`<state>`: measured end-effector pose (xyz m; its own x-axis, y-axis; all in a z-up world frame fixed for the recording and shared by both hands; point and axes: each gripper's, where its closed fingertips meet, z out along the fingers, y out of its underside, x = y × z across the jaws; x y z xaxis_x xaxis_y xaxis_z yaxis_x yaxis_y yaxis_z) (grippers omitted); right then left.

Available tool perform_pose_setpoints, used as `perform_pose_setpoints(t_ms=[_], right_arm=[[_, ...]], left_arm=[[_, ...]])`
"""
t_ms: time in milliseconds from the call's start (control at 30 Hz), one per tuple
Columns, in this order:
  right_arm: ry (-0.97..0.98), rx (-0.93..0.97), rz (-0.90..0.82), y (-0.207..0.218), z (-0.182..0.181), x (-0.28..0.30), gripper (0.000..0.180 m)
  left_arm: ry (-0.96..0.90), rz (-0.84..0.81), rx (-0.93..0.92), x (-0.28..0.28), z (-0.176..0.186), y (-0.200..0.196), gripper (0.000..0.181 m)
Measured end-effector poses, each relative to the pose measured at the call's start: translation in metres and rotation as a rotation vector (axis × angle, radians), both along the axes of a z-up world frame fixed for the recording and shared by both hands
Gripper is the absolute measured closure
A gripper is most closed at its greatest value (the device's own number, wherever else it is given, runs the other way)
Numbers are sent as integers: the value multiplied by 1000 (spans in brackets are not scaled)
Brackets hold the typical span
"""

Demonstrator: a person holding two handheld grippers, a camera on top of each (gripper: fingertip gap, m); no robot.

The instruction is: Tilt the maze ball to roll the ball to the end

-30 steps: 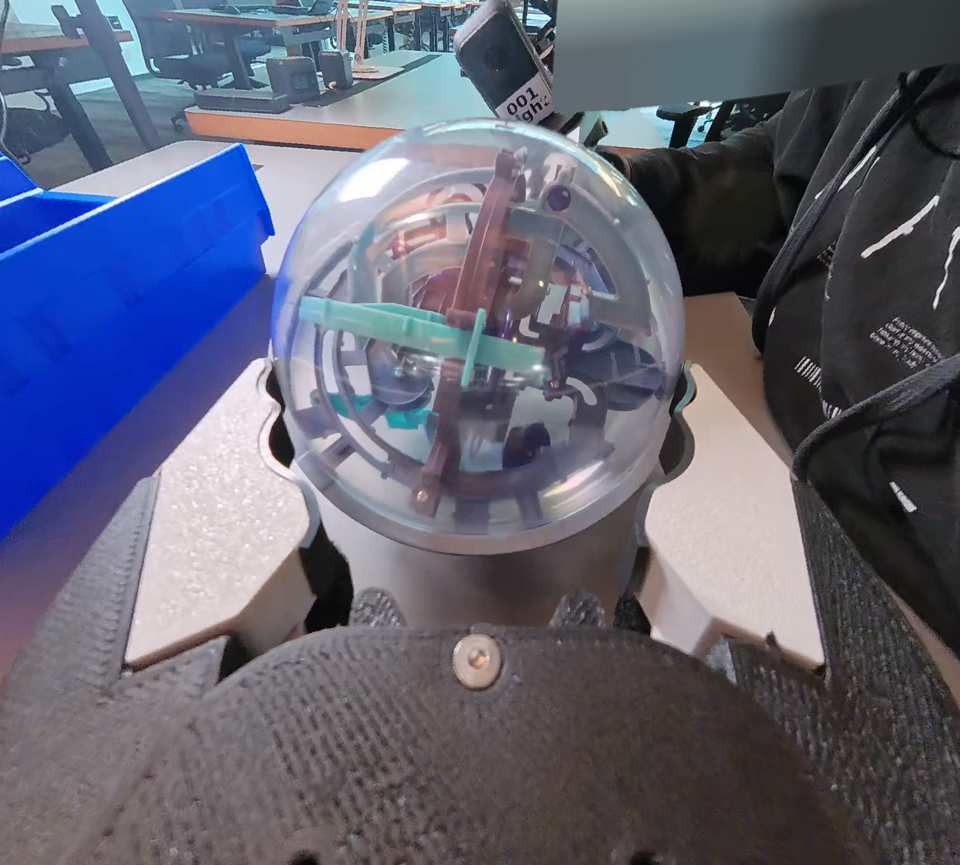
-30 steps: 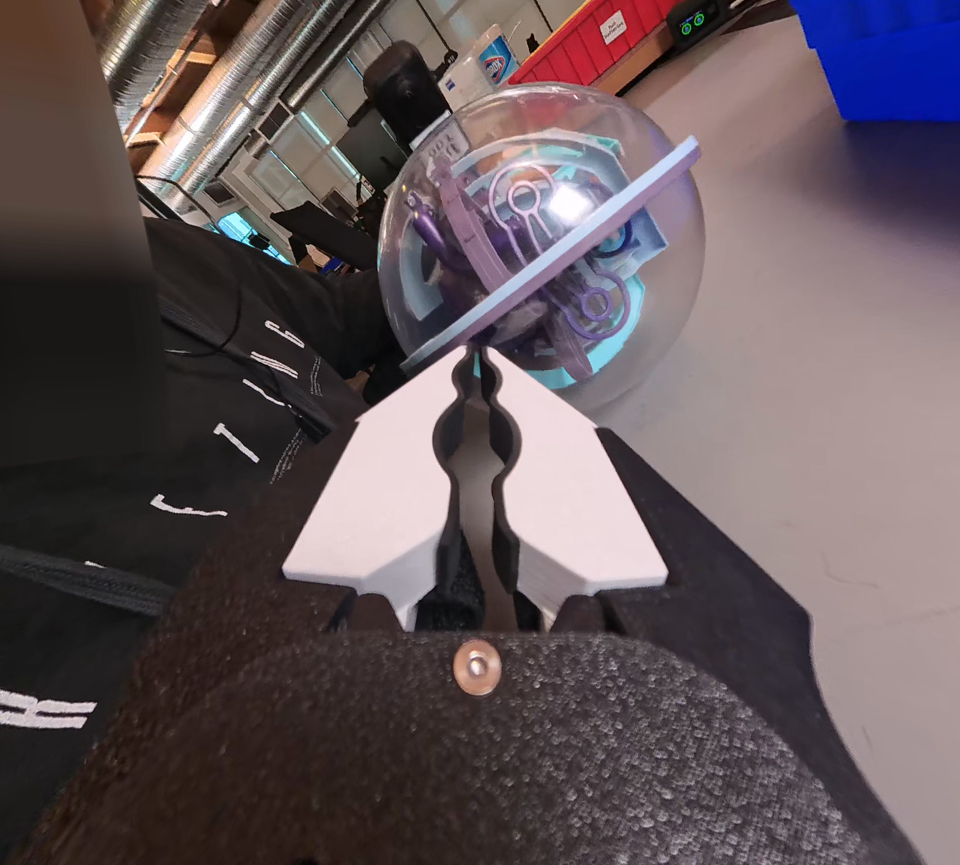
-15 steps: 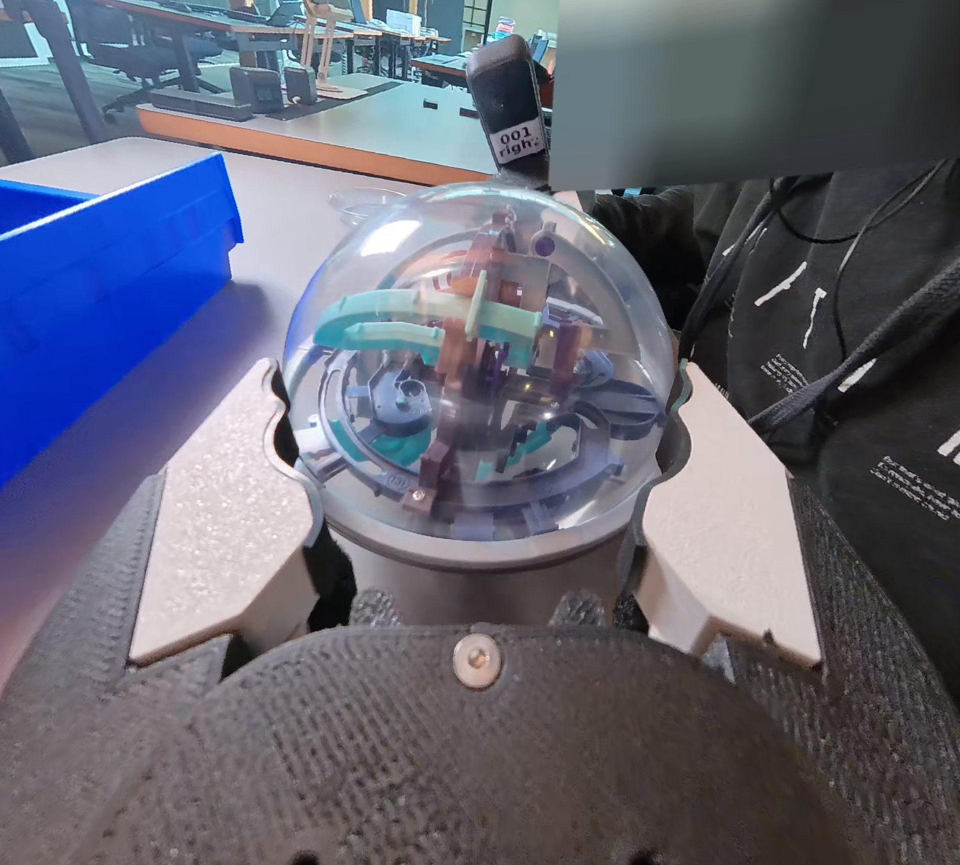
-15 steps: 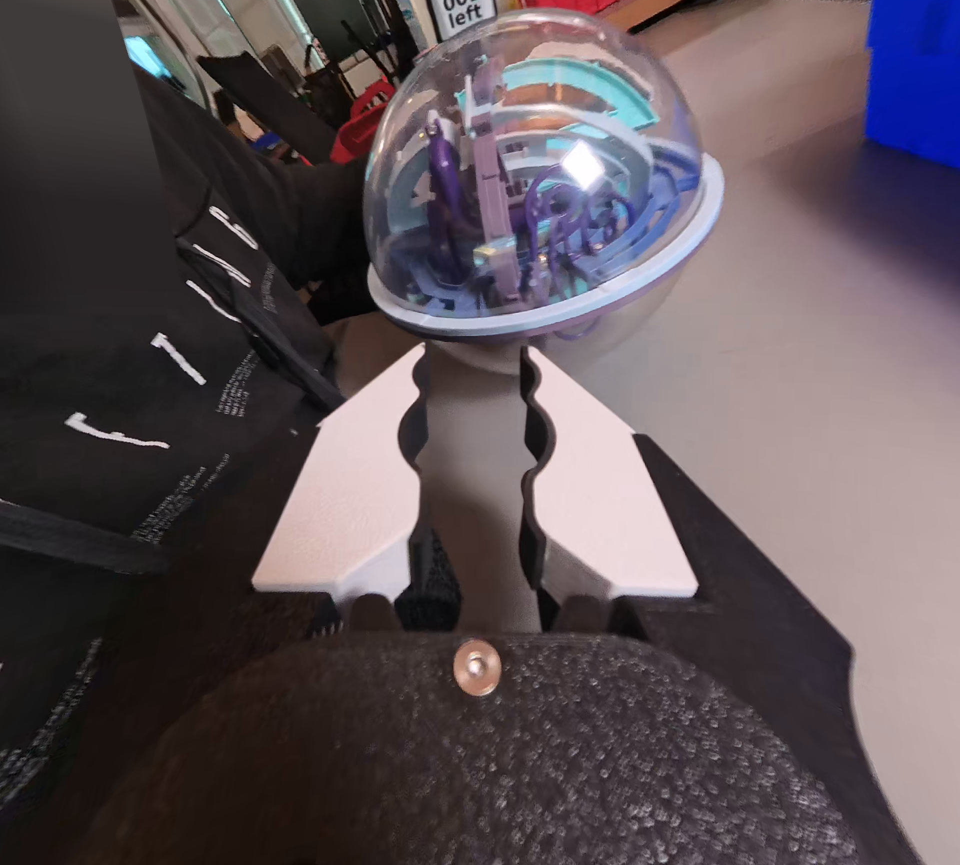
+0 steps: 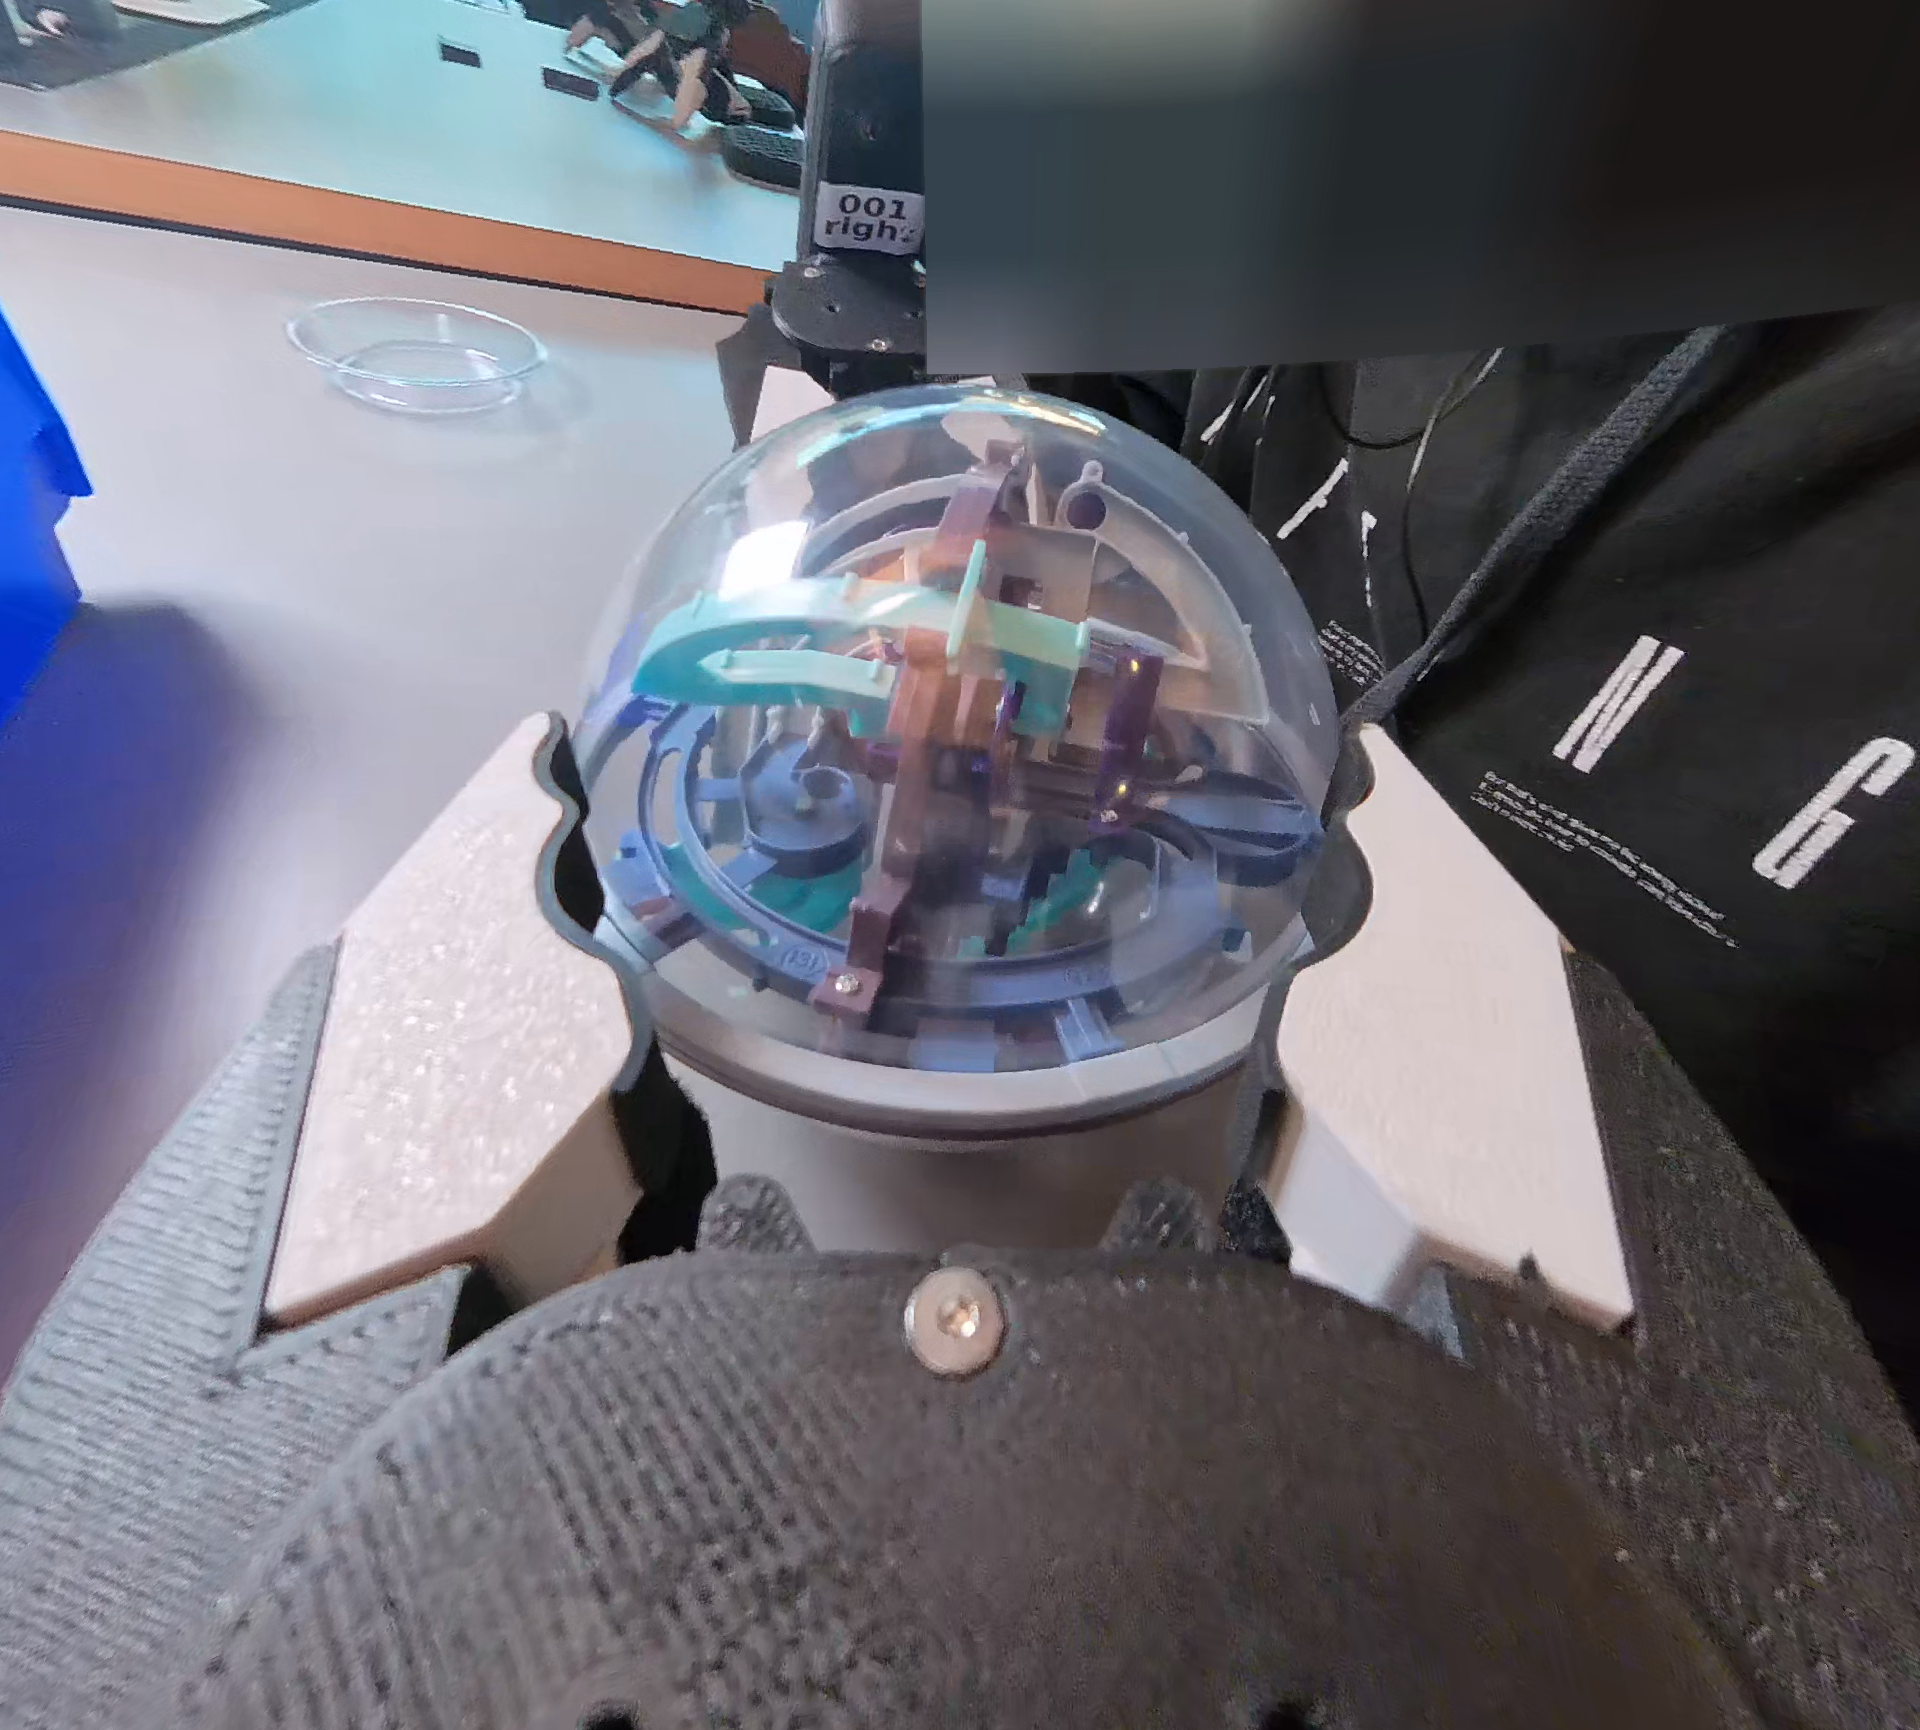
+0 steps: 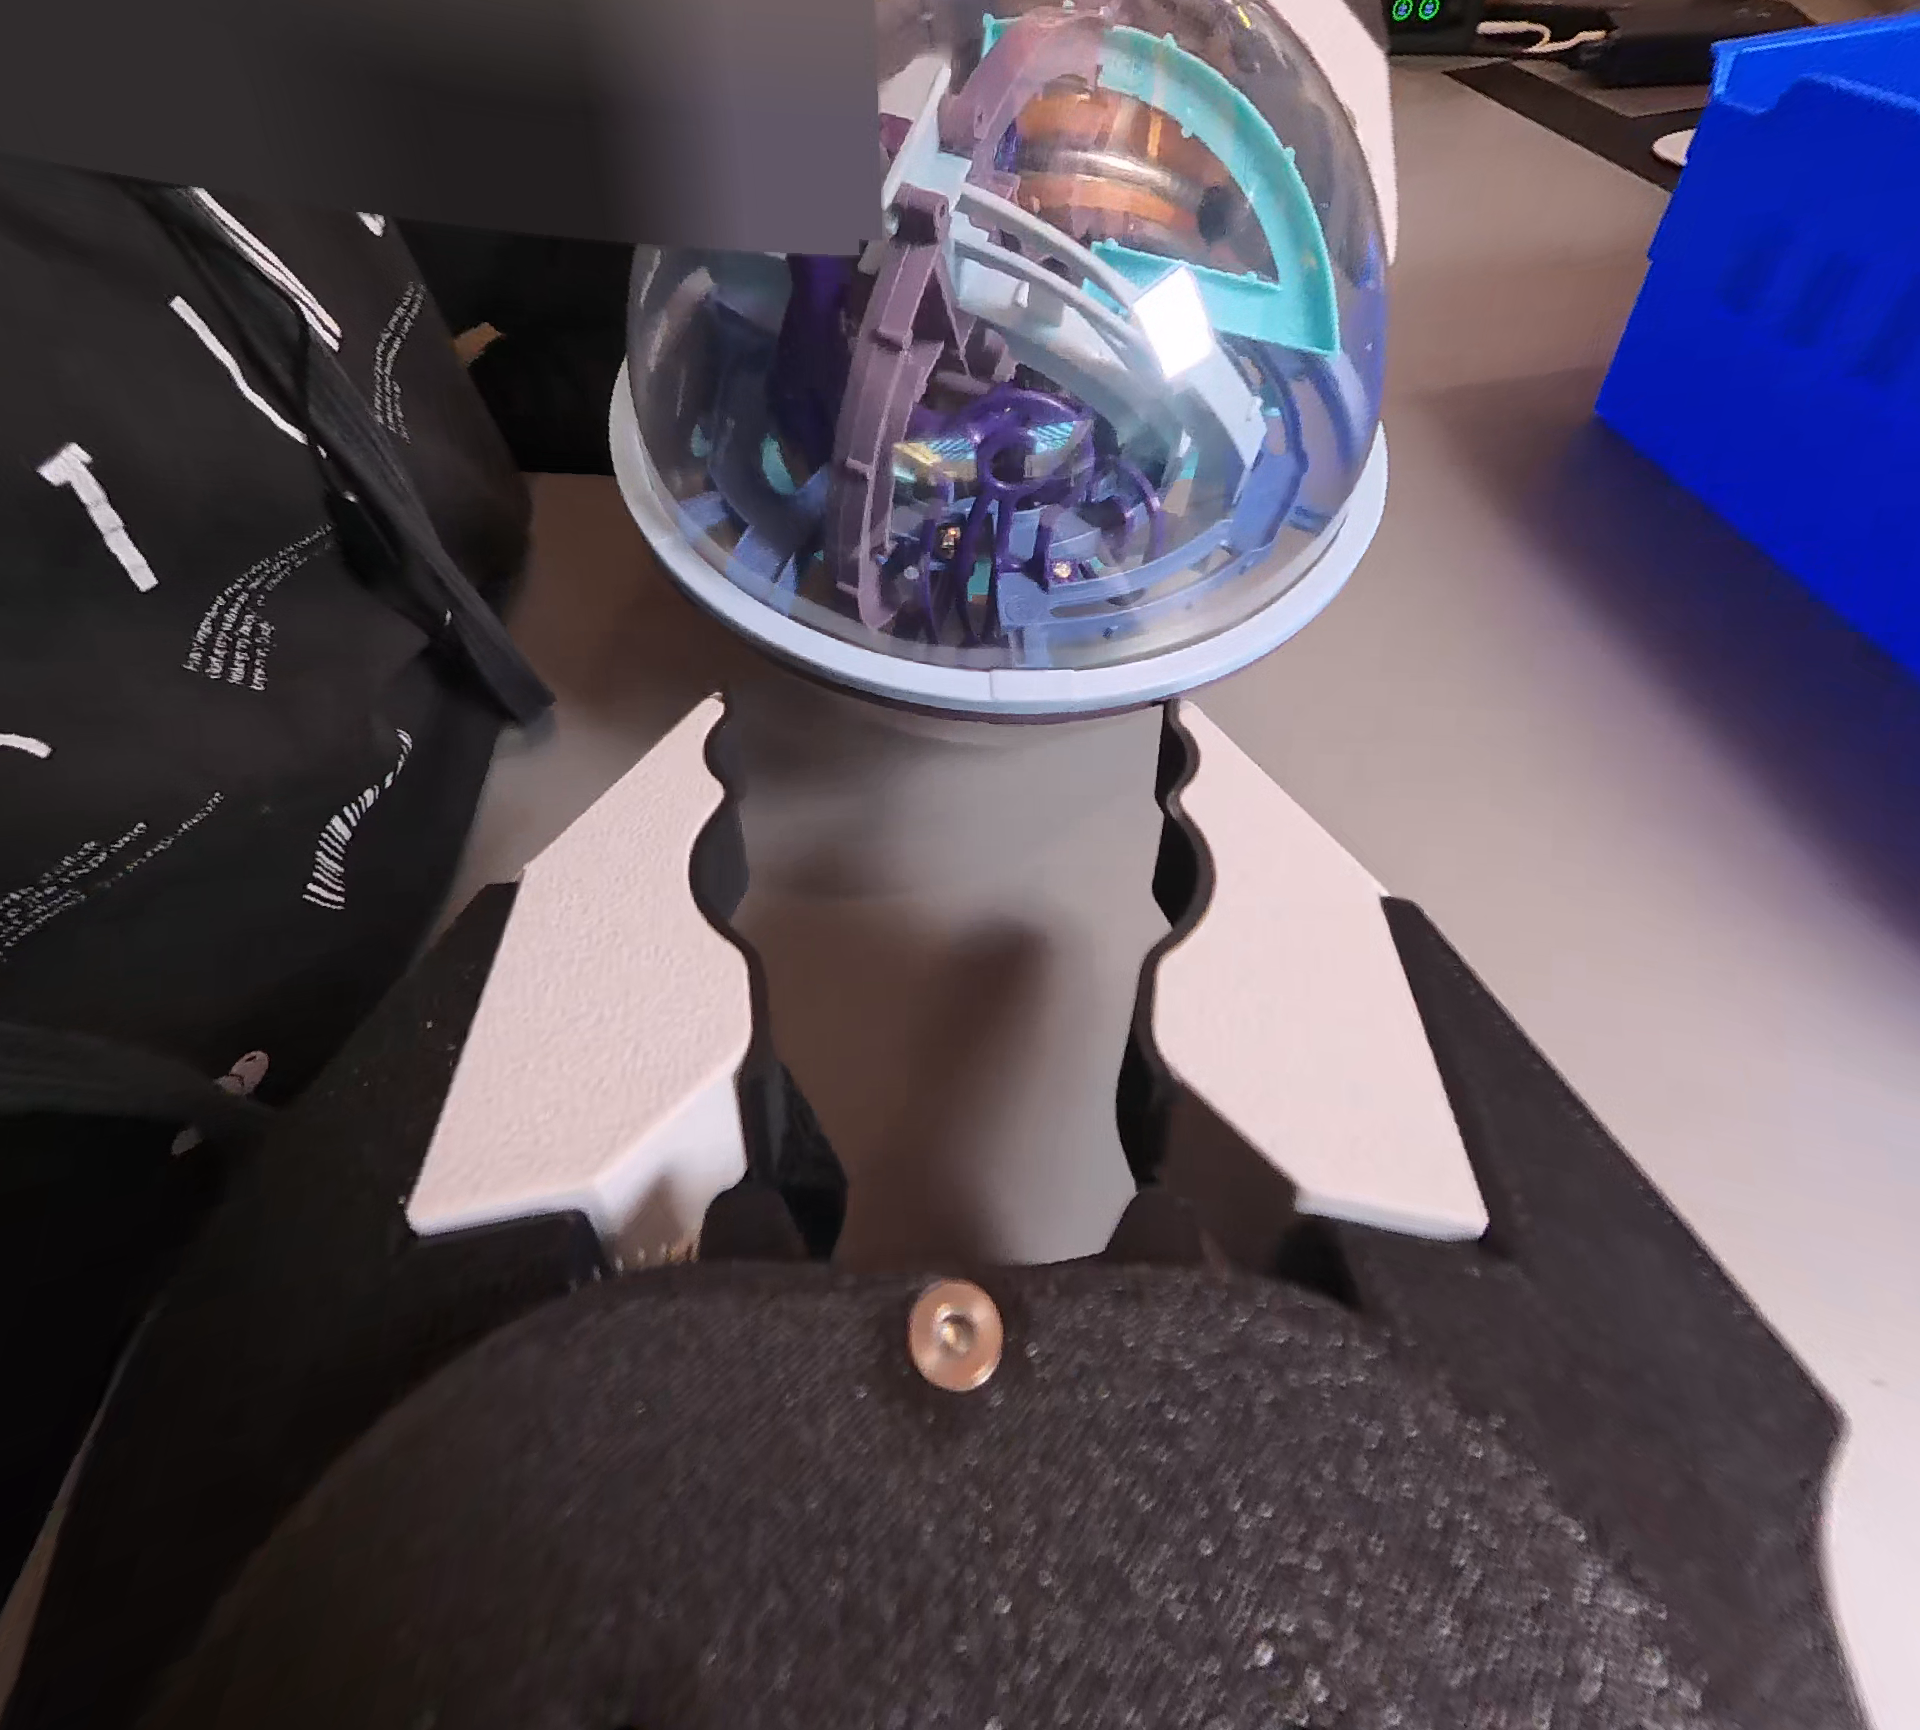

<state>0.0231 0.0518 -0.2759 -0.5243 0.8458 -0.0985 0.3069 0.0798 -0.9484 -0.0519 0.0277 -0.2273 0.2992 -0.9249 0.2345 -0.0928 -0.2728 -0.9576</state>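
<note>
The maze ball (image 5: 956, 745) is a clear sphere with teal, purple and blue tracks inside and a pale rim around its middle. It sits dome up with the rim about level. My left gripper (image 5: 956, 807) is shut on it, with a white finger (image 5: 457, 974) pressed on each side. In the right wrist view the ball (image 6: 1039, 350) is just beyond my right gripper (image 6: 945, 714), which is open and holds nothing, its tips under the rim. I cannot pick out the small ball inside. The right gripper's body (image 5: 862, 153) shows behind the sphere.
A blue bin (image 6: 1787, 330) stands on the grey table, also at the left edge of the left wrist view (image 5: 31, 485). A clear plastic dish (image 5: 416, 350) lies farther back. A person in a black printed top (image 5: 1662, 745) is close beside the ball.
The maze ball has turned from steeply tilted to rim level, dome up. My right gripper has gone from shut to wide open. My left gripper has kept its hold.
</note>
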Motion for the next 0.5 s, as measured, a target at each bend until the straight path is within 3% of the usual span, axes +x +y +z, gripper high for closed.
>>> perform_pose_setpoints(t_ms=[200, 500], right_arm=[[-26, -30, 41, -6, -1, 6, 120], [-42, 27, 26, -3, -7, 9, 125]], left_arm=[[-2, -104, -34, 1, 1, -5, 44], [41, -137, -74, 7, 3, -2, 46]])
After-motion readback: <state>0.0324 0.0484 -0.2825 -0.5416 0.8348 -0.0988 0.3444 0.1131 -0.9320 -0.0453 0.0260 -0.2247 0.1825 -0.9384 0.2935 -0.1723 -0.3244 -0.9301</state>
